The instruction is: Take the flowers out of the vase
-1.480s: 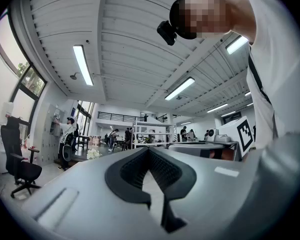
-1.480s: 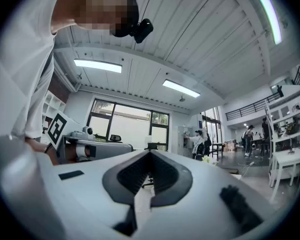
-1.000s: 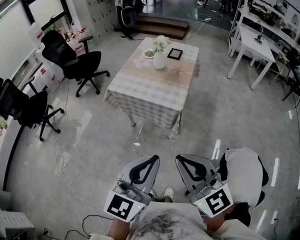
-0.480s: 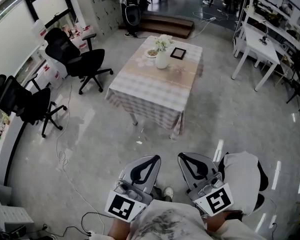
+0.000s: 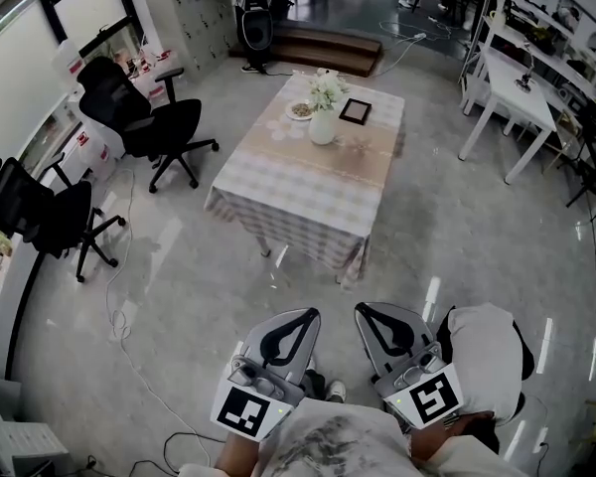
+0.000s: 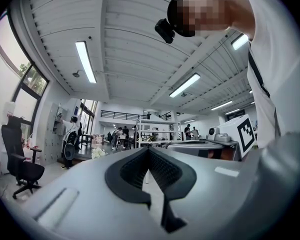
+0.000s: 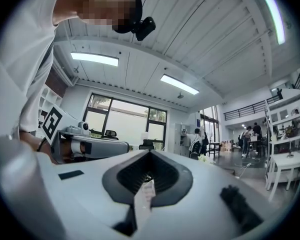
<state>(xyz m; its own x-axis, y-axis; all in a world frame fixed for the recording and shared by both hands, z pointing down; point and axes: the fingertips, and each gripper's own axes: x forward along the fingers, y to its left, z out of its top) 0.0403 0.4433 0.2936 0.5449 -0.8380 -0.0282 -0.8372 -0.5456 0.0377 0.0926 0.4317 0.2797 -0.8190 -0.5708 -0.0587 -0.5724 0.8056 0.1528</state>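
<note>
A white vase (image 5: 323,125) with white flowers (image 5: 326,89) stands at the far end of a table with a checked cloth (image 5: 308,192), well ahead of me across the floor. My left gripper (image 5: 303,315) and right gripper (image 5: 363,313) are held side by side close to my body, pointing level toward the table. Both are shut and hold nothing. In the left gripper view the closed jaw tips (image 6: 149,150) fill the foreground, and the flowers (image 6: 97,152) show small and far off. The right gripper view shows its tips (image 7: 150,152) closed too.
Beside the vase lie a small plate (image 5: 300,110) and a black-framed tablet (image 5: 355,111). Two black office chairs (image 5: 144,117) (image 5: 40,212) stand left of the table, and a white desk (image 5: 507,87) is at the right. A cable (image 5: 129,336) trails over the grey floor.
The table and vase have come slightly nearer in the head view as I move forward. Both grippers keep their place in front of my body and stay shut.
</note>
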